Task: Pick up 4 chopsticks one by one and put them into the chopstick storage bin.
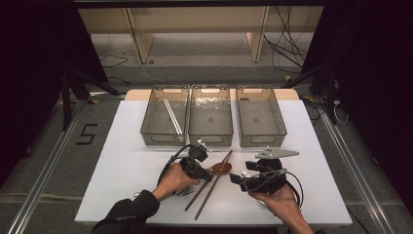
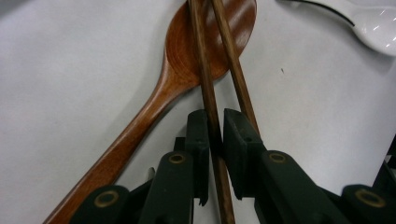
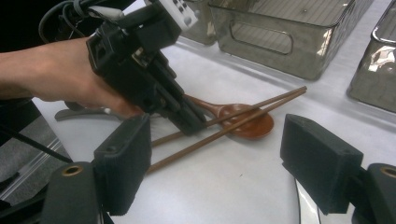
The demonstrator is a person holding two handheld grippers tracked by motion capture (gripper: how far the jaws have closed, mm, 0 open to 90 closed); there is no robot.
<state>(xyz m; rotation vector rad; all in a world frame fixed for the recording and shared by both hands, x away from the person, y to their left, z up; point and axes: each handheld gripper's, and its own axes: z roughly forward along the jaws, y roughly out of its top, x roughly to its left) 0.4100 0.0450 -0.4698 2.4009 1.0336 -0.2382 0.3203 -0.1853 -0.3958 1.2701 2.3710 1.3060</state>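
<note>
Chopstick (image 2: 208, 100) near the table's (image 1: 122, 165) front edge was pinched by the left gripper's (image 2: 215, 126) fingers; right gripper's (image 3: 217, 161) fingers spread. Lifting likely came next.

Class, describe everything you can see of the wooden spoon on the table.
The wooden spoon is reddish-brown, glossy wood in one piece: an oval bowl and a long handle that widens slightly toward its end. It lies flat on the white table, bowl facing up, in front of the three clear bins. Two dark wooden chopsticks lie across its bowl. The left tongs grip one chopstick just past the bowl, beside the spoon's neck; whether they touch the spoon cannot be told.
</note>
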